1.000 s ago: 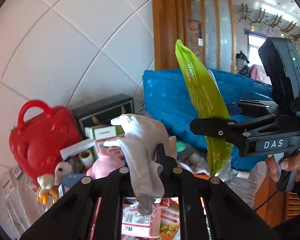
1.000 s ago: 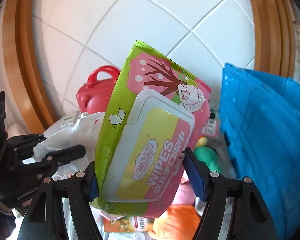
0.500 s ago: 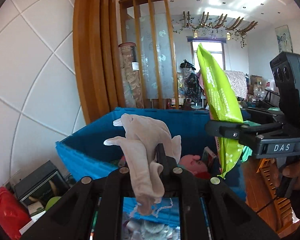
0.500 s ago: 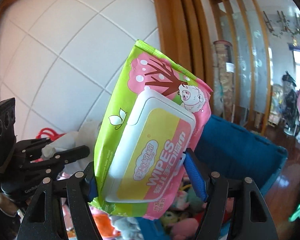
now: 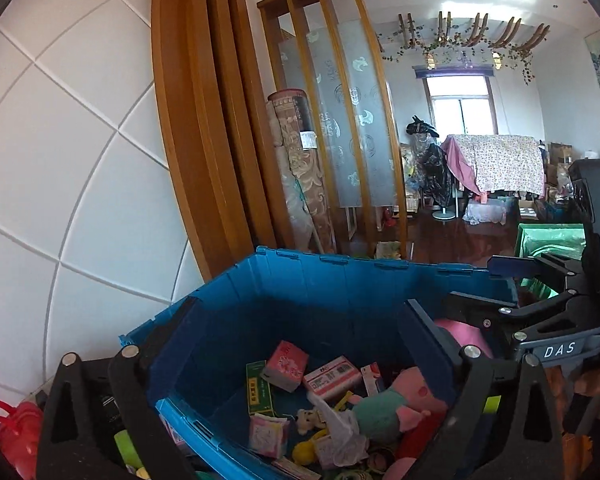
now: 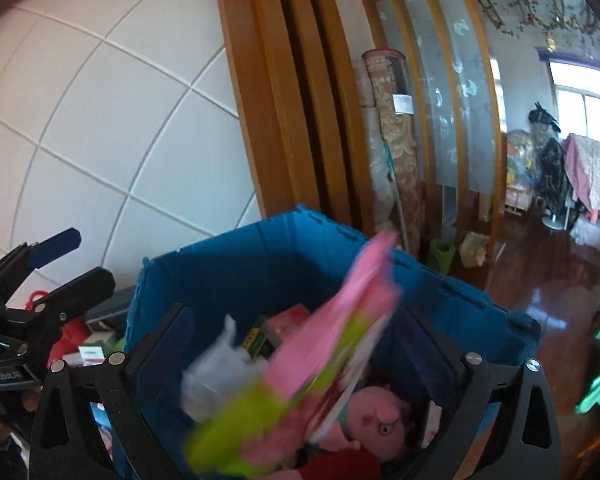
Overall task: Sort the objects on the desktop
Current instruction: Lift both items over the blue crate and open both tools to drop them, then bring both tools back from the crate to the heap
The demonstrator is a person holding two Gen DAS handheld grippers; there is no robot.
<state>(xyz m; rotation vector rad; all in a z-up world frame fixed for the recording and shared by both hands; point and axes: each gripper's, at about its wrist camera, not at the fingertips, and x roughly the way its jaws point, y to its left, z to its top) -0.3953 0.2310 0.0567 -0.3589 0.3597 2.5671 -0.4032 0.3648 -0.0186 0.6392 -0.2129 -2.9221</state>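
While both claws are held above the blue crate, their fingers are seen spread wide with nothing clamped between them; the left claw frames the crate's interior in its own view, and its dark fingers appear at the left edge of the right wrist view, parted. The right claw is likewise opened wide, and its fingers are seen from the side at the right of the left wrist view. A pink and green wipes pack is caught as a blurred streak between the right claw's fingers and over the crate; it seems to be touched by neither finger, though the blur leaves this uncertain. A pale cloth is lying crumpled inside the crate among the other contents; a pink plush pig is lying beside it, and several small boxes are scattered along the crate's floor nearby. A red bag is visible outside the crate, at the lower left of the left wrist view, beside the white tiled wall; a rolled carpet is leaned upright behind the crate against the wooden partition.
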